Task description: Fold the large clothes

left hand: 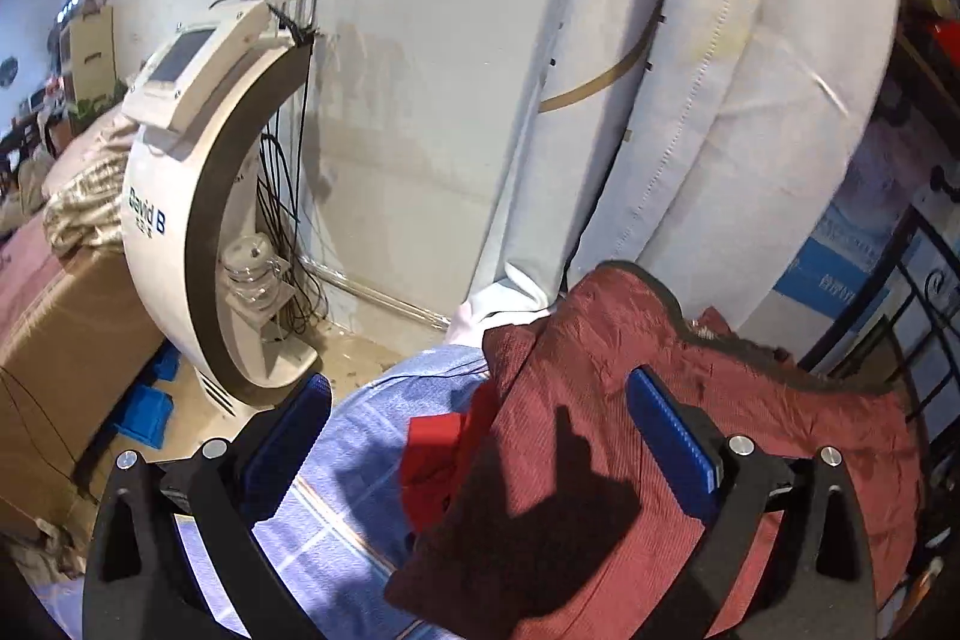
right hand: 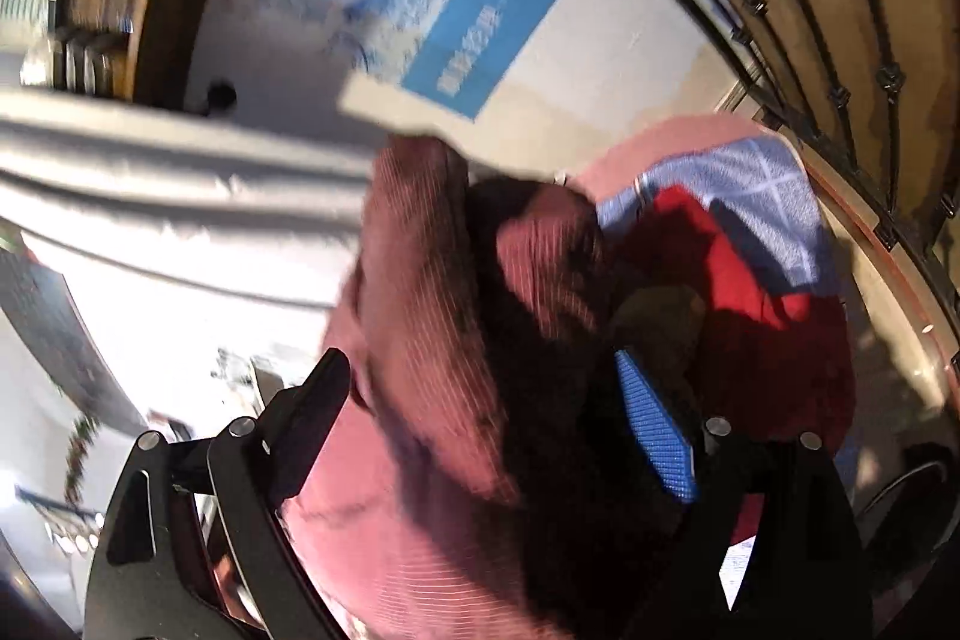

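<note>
Garment (left hand: 630,400) of dark red, finely ribbed cloth lies bunched on a blue checked cover (left hand: 360,436) spread over the surface, its dark-trimmed edge raised toward the white padded mattress (left hand: 750,100) leaning on the wall behind. A brighter red piece (left hand: 438,448) shows at its near edge; whether this is lining or a separate item cannot be told. Left tongs (left hand: 480,436) hover over the heap with both blue pads spread wide, holding nothing. Seen from the right wrist, the same garment (right hand: 432,310) rises in a draped fold between the right tongs (right hand: 498,418), whose arms also stand apart; the view is blurred, and whether cloth touches either pad cannot be told. Judging by the soft creases and sagging drape, the fabric looks limp and fairly light for its bulk, likely to slump and slide unless caught at a firm hem or seam. The trimmed edge or a corner seems the surest place to pinch, with each hand taking one end. Beside the surface stand a white crescent-shaped machine (left hand: 198,220) with hanging cables and a cardboard box (left hand: 54,340).
</note>
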Demonstrator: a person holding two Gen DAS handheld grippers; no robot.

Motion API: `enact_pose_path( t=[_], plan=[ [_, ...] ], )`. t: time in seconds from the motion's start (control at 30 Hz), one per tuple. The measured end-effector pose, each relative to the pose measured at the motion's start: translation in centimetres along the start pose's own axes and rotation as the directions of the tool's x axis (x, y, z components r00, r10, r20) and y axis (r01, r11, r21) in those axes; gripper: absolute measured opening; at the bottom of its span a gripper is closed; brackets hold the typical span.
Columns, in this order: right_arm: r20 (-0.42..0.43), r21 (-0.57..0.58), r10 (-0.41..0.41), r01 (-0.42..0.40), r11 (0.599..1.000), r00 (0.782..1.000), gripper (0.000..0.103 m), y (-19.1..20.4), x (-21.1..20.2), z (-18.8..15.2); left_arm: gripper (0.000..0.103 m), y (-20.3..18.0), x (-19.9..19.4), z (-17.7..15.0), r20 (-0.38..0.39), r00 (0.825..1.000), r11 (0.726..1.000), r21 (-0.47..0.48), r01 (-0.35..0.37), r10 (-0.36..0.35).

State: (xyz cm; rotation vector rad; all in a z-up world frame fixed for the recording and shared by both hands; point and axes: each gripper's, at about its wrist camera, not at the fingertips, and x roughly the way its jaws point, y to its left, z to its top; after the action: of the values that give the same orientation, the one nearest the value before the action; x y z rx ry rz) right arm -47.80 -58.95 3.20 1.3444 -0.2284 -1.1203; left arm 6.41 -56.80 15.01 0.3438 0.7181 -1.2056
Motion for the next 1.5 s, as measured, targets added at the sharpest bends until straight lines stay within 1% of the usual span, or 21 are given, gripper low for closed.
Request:
enact_pose_path(
  t=[0.07, 0.17, 0.2, 0.23, 0.27, 0.33, 0.37, 0.4, 0.5, 0.53, 0.63, 0.67, 0.7, 0.8, 0.9, 1.0, 1.07, 1.17, 1.3, 1.43, 1.5],
  plan=[
    [0.017, -0.038, -0.039, 0.039, 0.999, 0.999, 0.087, 1.2, -1.2, 0.1, 0.097, -1.4, -1.9, -1.8, -0.007, 0.999, 0.995, 0.093, -0.043, 0.044],
    [0.030, -0.161, -0.115, 0.119, 0.980, 0.993, 0.087, 4.0, -2.3, -0.5, 0.097, -3.5, -3.6, -4.6, -0.012, 0.994, 0.977, 0.190, -0.101, 0.105],
    [0.040, -0.227, -0.170, 0.175, 0.958, 0.985, 0.087, 5.3, -2.6, -1.1, 0.097, -4.4, -3.9, -5.5, -0.028, 0.993, 0.972, 0.212, -0.103, 0.111],
    [0.047, -0.278, -0.212, 0.216, 0.936, 0.976, 0.087, 6.3, -2.6, -1.6, 0.097, -5.2, -4.0, -6.3, -0.050, 0.994, 0.971, 0.224, -0.087, 0.101],
    [0.051, -0.334, -0.254, 0.256, 0.907, 0.966, 0.087, 7.5, -2.6, -2.2, 0.097, -6.3, -4.2, -7.1, -0.087, 0.993, 0.971, 0.233, -0.056, 0.078],
    [0.054, -0.418, -0.324, 0.316, 0.852, 0.944, 0.087, 9.2, -2.3, -3.6, 0.097, -8.5, -4.6, -8.3, -0.147, 0.988, 0.969, 0.247, 0.000, 0.037],
    [0.052, -0.456, -0.353, 0.337, 0.824, 0.934, 0.087, 10.1, -2.2, -4.4, 0.097, -9.5, -5.0, -8.7, -0.162, 0.986, 0.966, 0.258, 0.012, 0.031],
    [0.042, -0.499, -0.378, 0.348, 0.794, 0.925, 0.087, 11.1, -2.0, -5.3, 0.097, -10.2, -5.4, -9.0, -0.169, 0.985, 0.963, 0.269, 0.016, 0.031],
    [0.020, -0.593, -0.405, 0.337, 0.731, 0.914, 0.088, 13.3, -1.9, -7.7, 0.097, -12.1, -6.7, -9.4, -0.165, 0.986, 0.955, 0.296, 0.010, 0.041],
    [0.023, -0.620, -0.414, 0.338, 0.708, 0.910, 0.090, 13.7, -1.9, -8.4, 0.097, -12.6, -7.1, -9.5, -0.165, 0.985, 0.952, 0.308, 0.007, 0.046],
    [0.053, -0.704, -0.452, 0.354, 0.615, 0.890, 0.092, 15.2, -1.9, -10.7, 0.097, -13.3, -7.5, -9.6, -0.164, 0.985, 0.942, 0.337, -0.003, 0.062],
    [0.050, -0.724, -0.462, 0.351, 0.594, 0.886, 0.092, 15.5, -1.8, -11.4, 0.097, -13.2, -7.7, -9.4, -0.166, 0.984, 0.941, 0.339, -0.009, 0.069],
    [0.040, -0.737, -0.469, 0.342, 0.582, 0.882, 0.092, 15.8, -1.6, -12.0, 0.097, -13.2, -8.1, -9.5, -0.171, 0.983, 0.941, 0.339, -0.012, 0.075],
    [0.006, -0.755, -0.488, 0.324, 0.570, 0.873, 0.092, 16.1, -1.5, -13.0, 0.097, -13.3, -8.2, -9.9, -0.197, 0.978, 0.945, 0.326, -0.005, 0.073],
    [0.013, -0.769, -0.514, 0.337, 0.543, 0.858, 0.092, 16.3, -1.2, -13.7, 0.097, -13.3, -8.3, -10.4, -0.217, 0.973, 0.948, 0.319, -0.003, 0.076],
    [0.010, -0.788, -0.533, 0.335, 0.516, 0.846, 0.092, 16.7, -0.5, -14.7, 0.097, -13.1, -8.3, -10.7, -0.231, 0.968, 0.948, 0.317, -0.023, 0.101],
    [0.008, -0.798, -0.544, 0.333, 0.502, 0.839, 0.092, 16.8, -0.4, -15.1, 0.097, -12.8, -8.1, -10.9, -0.251, 0.963, 0.953, 0.303, -0.019, 0.099],
    [0.021, -0.815, -0.558, 0.337, 0.471, 0.830, 0.092, 17.1, -0.2, -15.7, 0.097, -12.5, -8.3, -11.0, -0.272, 0.958, 0.963, 0.267, -0.017, 0.092],
    [0.022, -0.829, -0.563, 0.329, 0.452, 0.826, 0.092, 17.4, -0.2, -16.3, 0.097, -12.4, -8.9, -10.8, -0.262, 0.960, 0.968, 0.250, -0.030, 0.097],
    [0.046, -0.841, -0.565, 0.337, 0.423, 0.824, 0.092, 17.7, -0.1, -16.8, 0.097, -12.9, -9.6, -10.8, -0.227, 0.966, 0.957, 0.286, -0.056, 0.124],
    [0.041, -0.842, -0.564, 0.333, 0.425, 0.824, 0.092, 17.6, -0.1, -16.9, 0.097, -13.1, -9.8, -10.9, -0.225, 0.966, 0.955, 0.290, -0.057, 0.126]
  ],
)
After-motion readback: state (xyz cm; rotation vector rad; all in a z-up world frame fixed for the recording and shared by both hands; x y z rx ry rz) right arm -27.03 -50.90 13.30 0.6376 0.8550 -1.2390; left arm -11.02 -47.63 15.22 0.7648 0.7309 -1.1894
